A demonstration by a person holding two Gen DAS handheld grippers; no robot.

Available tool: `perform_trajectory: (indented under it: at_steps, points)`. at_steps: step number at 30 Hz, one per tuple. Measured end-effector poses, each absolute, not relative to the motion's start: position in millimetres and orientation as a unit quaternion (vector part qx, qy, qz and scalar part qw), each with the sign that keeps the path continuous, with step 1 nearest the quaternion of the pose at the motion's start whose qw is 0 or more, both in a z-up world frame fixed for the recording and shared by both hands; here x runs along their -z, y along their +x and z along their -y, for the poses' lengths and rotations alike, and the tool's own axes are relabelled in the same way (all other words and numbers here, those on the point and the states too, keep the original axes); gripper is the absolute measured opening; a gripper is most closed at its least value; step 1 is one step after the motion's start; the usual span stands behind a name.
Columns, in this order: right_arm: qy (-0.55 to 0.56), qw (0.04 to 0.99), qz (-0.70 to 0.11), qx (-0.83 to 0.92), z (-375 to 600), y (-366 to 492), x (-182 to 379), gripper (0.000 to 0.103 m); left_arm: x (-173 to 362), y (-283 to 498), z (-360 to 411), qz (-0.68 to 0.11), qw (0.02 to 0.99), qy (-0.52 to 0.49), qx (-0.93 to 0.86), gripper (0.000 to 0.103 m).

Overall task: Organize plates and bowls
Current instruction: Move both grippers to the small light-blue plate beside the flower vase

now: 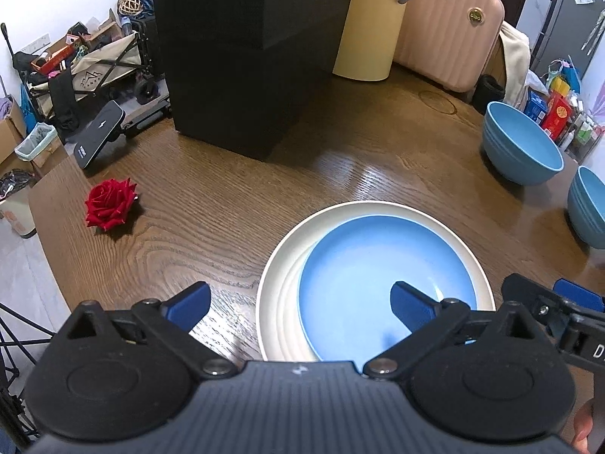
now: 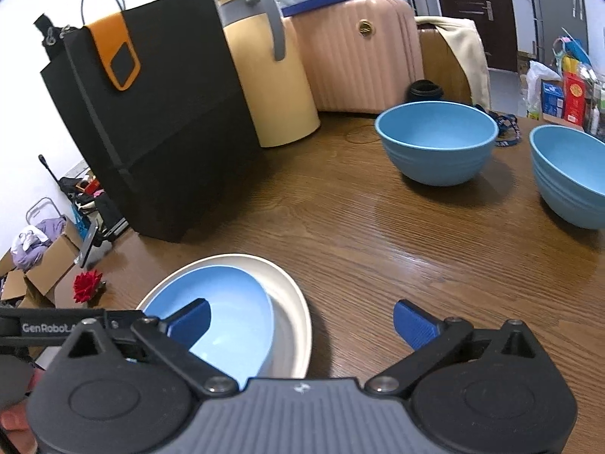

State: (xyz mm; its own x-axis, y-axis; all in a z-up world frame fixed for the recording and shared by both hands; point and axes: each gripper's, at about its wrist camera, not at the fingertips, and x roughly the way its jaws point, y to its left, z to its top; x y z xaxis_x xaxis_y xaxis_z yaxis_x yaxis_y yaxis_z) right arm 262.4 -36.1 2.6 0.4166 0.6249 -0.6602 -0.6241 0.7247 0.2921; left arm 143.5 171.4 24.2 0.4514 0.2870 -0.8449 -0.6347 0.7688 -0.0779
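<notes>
Both tongs stood wide open and gripped nothing: the left gripper (image 1: 300, 304) hung above the near-left rim of the plates, the right gripper (image 2: 300, 321) above their right edge. The blue plate (image 1: 382, 283) lay inside the white plate (image 1: 280, 302) on the wooden table (image 1: 227, 204), shifted toward three o'clock. Two blue bowls (image 2: 438, 140) stood apart at about one to two o'clock, and a red rose (image 1: 109, 204) lay at ten o'clock, near a black bag (image 2: 151, 121).
</notes>
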Motion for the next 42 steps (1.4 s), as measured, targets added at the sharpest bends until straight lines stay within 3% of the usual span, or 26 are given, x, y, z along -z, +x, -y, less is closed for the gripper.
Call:
perform_trajectory:
  at_steps: [19, 42]
  points:
    - [0.02, 0.866, -0.385, -0.319, 105.5, 279.2, -10.6, 0.103, -32.8, 167.6, -123.5, -0.435, 0.849, -0.195, -0.228, 0.103]
    - [0.059, 0.913, -0.36, -0.185, 259.0, 298.7, -17.3, 0.103, -55.1, 245.0, 1.9, -0.435, 0.882, -0.145, -0.108, 0.103]
